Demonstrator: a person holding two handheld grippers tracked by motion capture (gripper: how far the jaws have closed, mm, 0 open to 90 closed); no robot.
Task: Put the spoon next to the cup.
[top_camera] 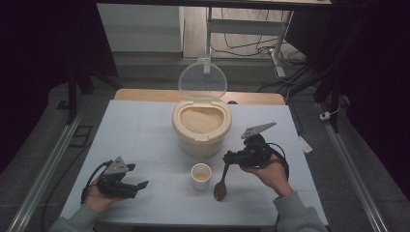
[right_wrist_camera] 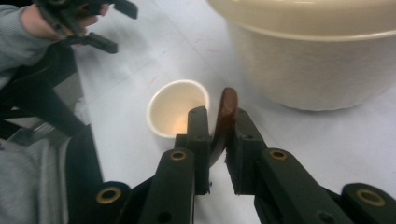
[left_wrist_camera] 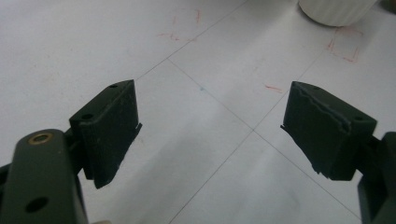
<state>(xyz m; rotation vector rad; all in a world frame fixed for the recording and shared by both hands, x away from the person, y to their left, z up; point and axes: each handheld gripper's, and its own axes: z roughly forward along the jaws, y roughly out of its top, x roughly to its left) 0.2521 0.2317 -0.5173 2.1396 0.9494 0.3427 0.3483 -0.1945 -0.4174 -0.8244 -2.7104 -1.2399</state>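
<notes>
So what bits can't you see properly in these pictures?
- Spoon: right gripper view, the right gripper hides the handle's lower part and the bowl.
- Cup: left gripper view, cut off by the top edge.
- Rice container: right gripper view, top cut off; contents hidden.
- Cup's inside: high view, too small.

Table (top_camera: 145,130): pale blue-white top, thin grey grid lines, faint red marks; tan wooden edge at the far side.
Rice bin (top_camera: 201,137): cream body, off-white grains inside.
Bin lid (top_camera: 202,79): clear, colourless.
Cup (top_camera: 200,176): cream-white, plain.
Spoon (top_camera: 221,186): dark reddish-brown, glossy.
Left gripper (left_wrist_camera: 210,126): matt black jaws, brass-coloured rivets, grey plate on top.
Right gripper (right_wrist_camera: 218,140): black, brass-coloured rivets, grey plate.
Sleeves (top_camera: 297,212): grey.
</notes>
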